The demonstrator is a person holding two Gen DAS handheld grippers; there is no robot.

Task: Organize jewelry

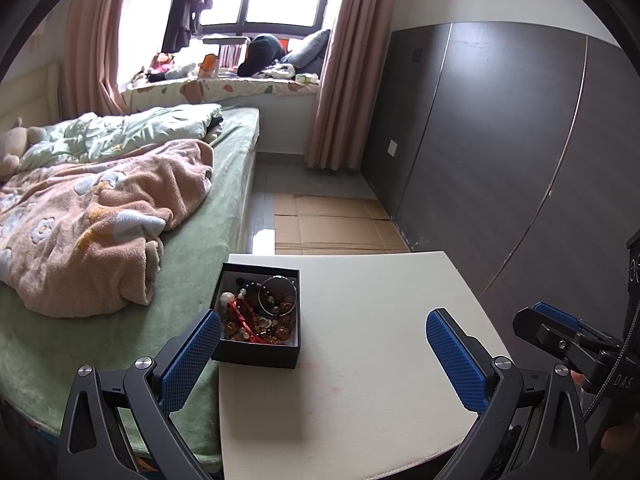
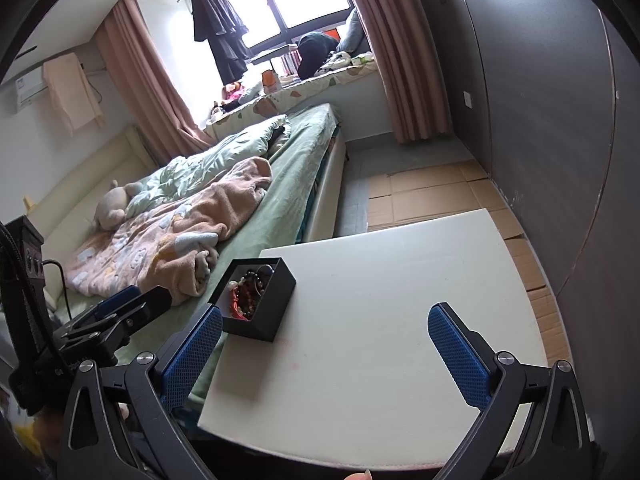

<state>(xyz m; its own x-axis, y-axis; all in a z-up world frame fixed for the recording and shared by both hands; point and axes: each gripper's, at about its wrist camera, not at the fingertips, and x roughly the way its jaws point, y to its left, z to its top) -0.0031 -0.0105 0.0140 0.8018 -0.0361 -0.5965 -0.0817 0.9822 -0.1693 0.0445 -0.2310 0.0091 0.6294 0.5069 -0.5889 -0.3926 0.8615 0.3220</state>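
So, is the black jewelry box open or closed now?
Open. The black box has no lid on it, and its bracelets and beads are visible from above.

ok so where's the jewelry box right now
The black jewelry box sits open on the white table, at its left edge beside the bed, just ahead of the left gripper's left finger.

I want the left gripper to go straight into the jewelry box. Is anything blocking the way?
Nothing visible does. The left gripper has its jaws open, and the black box sits lidless just ahead on the white table, beads exposed.
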